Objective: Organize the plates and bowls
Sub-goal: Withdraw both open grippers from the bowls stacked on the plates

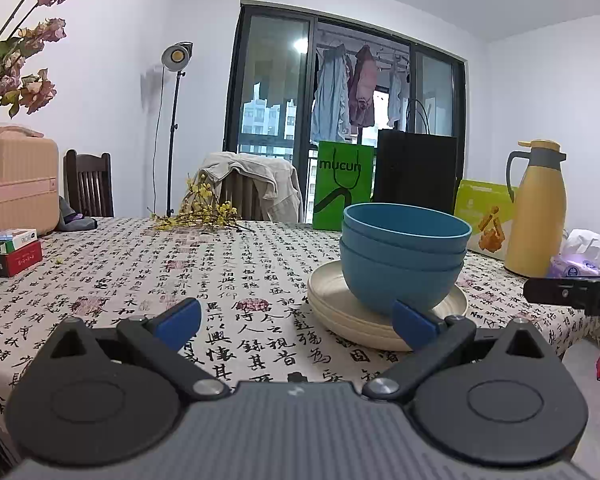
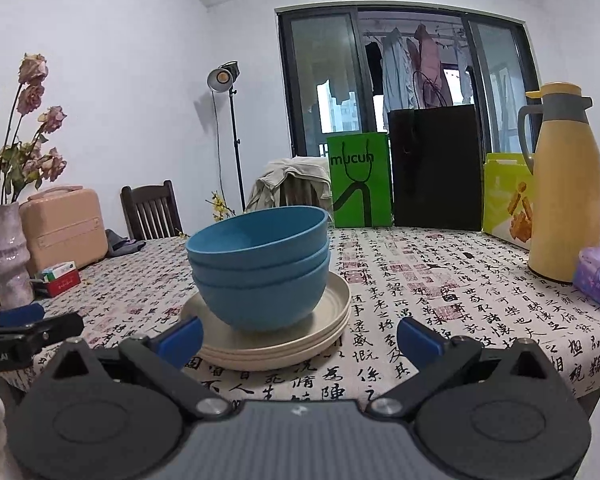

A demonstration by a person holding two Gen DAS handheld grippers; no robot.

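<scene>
Blue bowls (image 1: 404, 264) nested on plates (image 1: 332, 300); green bag (image 1: 342, 184) reads "mucun", prob.

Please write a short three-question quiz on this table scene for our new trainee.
1. True or false: the blue bowls are nested and stand on the cream plates.
2. How many blue bowls are stacked?
3. Which is shut on something: A left tool, B right tool, C neither?

Key: 1 true; 2 three; 3 C, both are open and empty, short of the stack.
</scene>
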